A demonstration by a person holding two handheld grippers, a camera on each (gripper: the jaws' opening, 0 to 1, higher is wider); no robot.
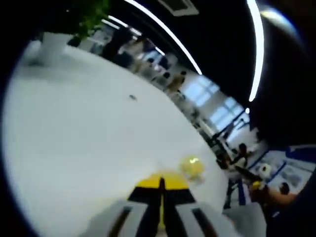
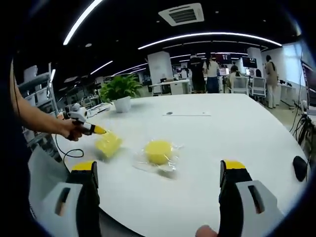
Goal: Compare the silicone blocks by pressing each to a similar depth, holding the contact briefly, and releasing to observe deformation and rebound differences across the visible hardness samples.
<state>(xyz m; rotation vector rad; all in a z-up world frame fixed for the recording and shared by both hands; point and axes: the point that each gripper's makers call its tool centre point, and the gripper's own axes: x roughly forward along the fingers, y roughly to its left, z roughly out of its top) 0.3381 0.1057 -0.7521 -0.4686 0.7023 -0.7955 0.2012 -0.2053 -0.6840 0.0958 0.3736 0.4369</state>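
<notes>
The white counter (image 2: 237,128) is the landmark; it spreads across the right gripper view and tilts steeply in the blurred left gripper view (image 1: 89,148). Behind the counter's far edge in the right gripper view stand people (image 2: 205,71) among desks and chairs, under long ceiling lights; the left gripper view shows the same office only as a smear. A potted plant (image 2: 120,91) sits at the counter's far left corner in the right gripper view, and shows as a white pot with green leaves (image 1: 52,44) in the left gripper view.

The right tool (image 2: 160,187) hangs over the counter's near edge with its jaws spread wide and nothing between them. The left tool (image 1: 162,190) has its yellow-tipped jaws pressed together, nothing visible between them; the right gripper view shows it from outside (image 2: 94,130), held in a hand (image 2: 74,129) at the counter's left side, its tip touching a yellow block (image 2: 108,144). That block does not appear in the left gripper view.

A second, rounder yellow block (image 2: 159,150) lies in clear wrap near the counter's middle, just right of the first; the left gripper view shows it as a yellow blur (image 1: 191,167) just beyond the closed jaws.
</notes>
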